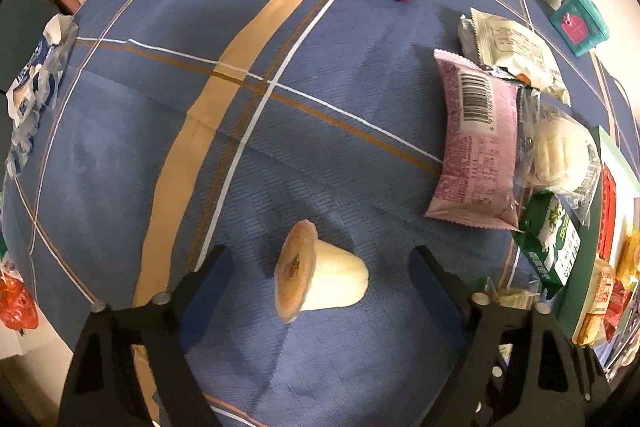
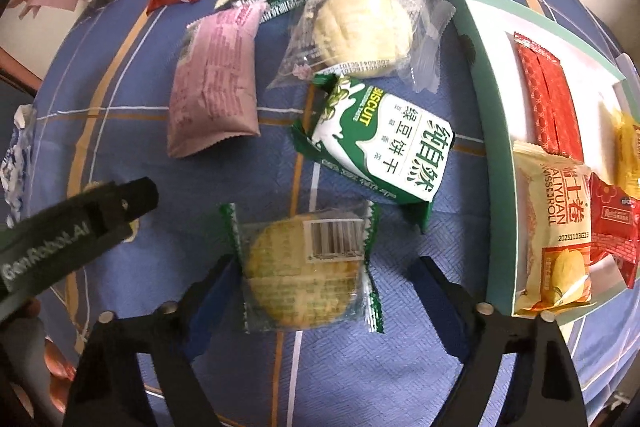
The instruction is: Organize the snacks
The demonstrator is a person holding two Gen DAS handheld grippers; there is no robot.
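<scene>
Snacks lay scattered on the blue cloth point(image 1: 120, 131) beside the box point(image 2: 486, 131) that already held some. Your left gripper point(image 1: 320, 281) stood wide around the jelly cup point(image 1: 320, 281) lying on its side, pads apart from it; your right gripper point(image 2: 316, 281) straddled the wrapped round cake point(image 2: 304, 267), also not yet pressing. You needed to close across the cup's body, not its lid, and squeeze the cake gently. Fingertips sat low in both views, so contact with the cloth was unclear.

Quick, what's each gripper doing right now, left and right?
Left gripper: open, jelly cup lying between its fingers, untouched.
Right gripper: open, wrapped round biscuit between its fingers, not clamped.
</scene>
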